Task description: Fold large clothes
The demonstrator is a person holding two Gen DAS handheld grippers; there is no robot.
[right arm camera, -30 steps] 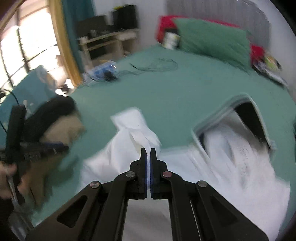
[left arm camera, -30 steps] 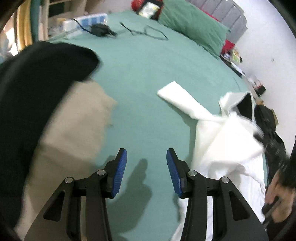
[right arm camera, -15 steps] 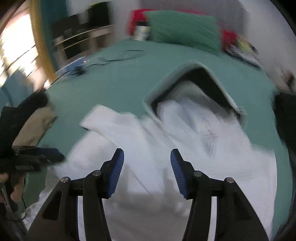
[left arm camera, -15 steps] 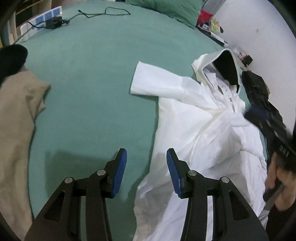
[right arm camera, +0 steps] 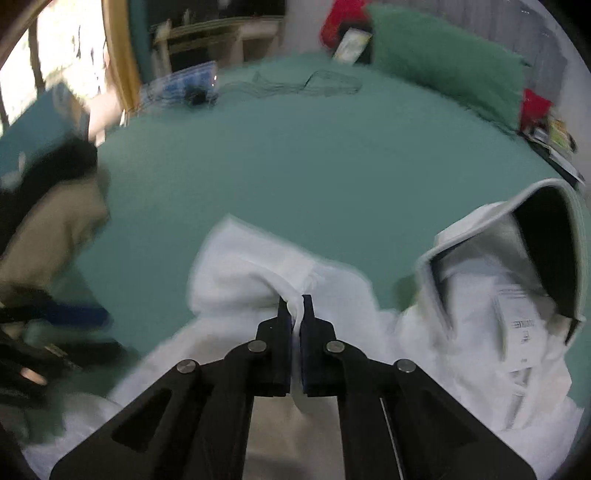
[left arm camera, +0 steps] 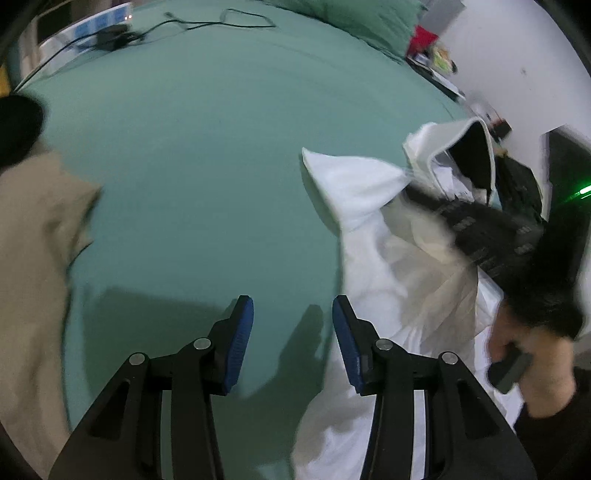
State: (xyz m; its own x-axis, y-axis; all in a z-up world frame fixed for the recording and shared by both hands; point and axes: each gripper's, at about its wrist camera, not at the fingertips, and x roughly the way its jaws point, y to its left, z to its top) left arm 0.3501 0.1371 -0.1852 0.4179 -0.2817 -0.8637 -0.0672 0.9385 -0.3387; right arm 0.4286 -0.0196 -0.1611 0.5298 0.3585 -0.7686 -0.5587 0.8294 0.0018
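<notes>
A white hooded garment [left arm camera: 406, 266] lies crumpled on the green bed sheet [left arm camera: 207, 155], its dark-lined hood [right arm camera: 546, 236] at the far right. My right gripper [right arm camera: 296, 314] is shut on a fold of the white garment [right arm camera: 332, 280] near the base of a sleeve [right arm camera: 236, 258], and fabric shows between the blue pads. My left gripper [left arm camera: 293, 321] hangs open over bare sheet just left of the garment's edge, holding nothing. In the left wrist view, a hand [left arm camera: 517, 354] holds the blurred right gripper over the garment.
A beige garment [left arm camera: 33, 258] with a black one [left arm camera: 18, 125] behind it lies at the left of the bed. A power strip and cables [left arm camera: 99, 26] sit at the far edge, near a green pillow [right arm camera: 443, 62]. Dark items [left arm camera: 521, 192] lie past the hood.
My right gripper opened, dropped onto the white garment and shut on a fold. My left gripper swung from beside the beige garment to the white garment's left edge, staying open.
</notes>
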